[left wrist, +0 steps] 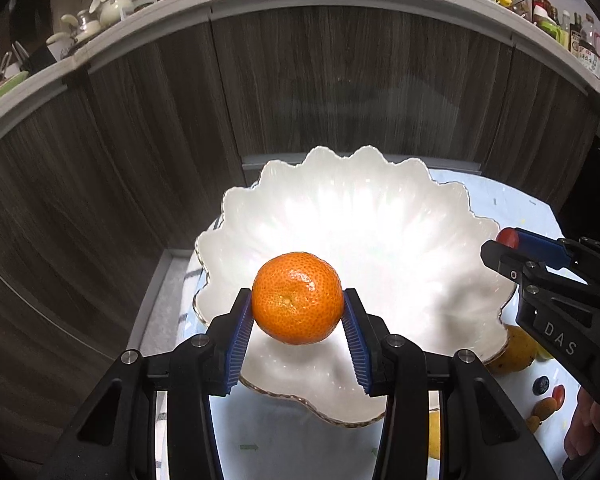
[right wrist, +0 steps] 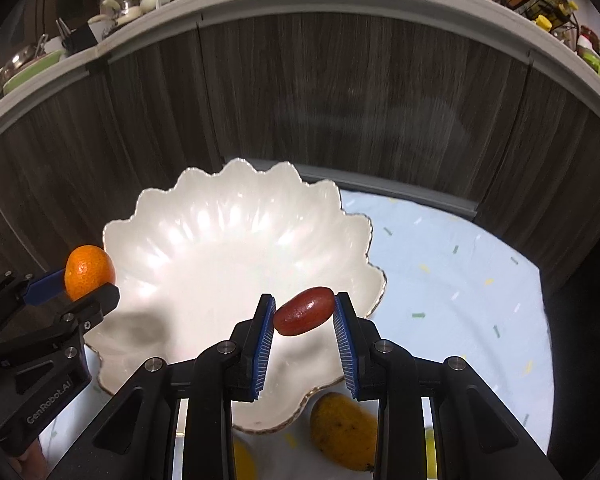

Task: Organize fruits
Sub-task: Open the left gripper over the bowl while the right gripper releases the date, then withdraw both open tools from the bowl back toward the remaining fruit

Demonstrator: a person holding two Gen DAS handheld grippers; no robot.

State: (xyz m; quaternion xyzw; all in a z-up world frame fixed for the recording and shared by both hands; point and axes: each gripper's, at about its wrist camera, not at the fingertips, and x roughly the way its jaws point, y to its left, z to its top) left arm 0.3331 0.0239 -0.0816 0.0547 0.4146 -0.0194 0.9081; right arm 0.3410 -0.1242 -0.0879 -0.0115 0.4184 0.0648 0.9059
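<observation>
1. L claw (left wrist: 298,312): closed on mandarin (left wrist: 298,297). Blue pads (left wrist: 240,334) bear on its left and right flanks, near the widest part, so the round fruit cannot roll out. Fruit hangs over the near half of the bowl (left wrist: 400,216), clear of the surface; shadow falls below it.

2. R claw (right wrist: 304,314): closed on red fruit (right wrist: 304,316), a small glossy oval, prob. a date or grape tomato; cannot tell which. It sits tilted between the pad tips, gripped end to end. Judged marginal hold: contact area small, skin smooth. It hangs over the near right part of the bowl, inside the rim.

3. Bowl: white, scalloped, gilt edge, no fruit in it. It stands on the counter (right wrist: 460,264) under a pale cloth, at the far left of it, near dark wood panels.

4. Both claws enter from opposite sides, well apart, so neither blocks the other's drop.

5. Still on counter, near side: mango (right wrist: 344,432) just beside the bowl rim; a yellow fruit (right wrist: 244,460), partly hidden; small berries (left wrist: 548,394) at near right.

6. Judged step: release over bowl. Lower first; hard glaze may let the mandarin roll.
</observation>
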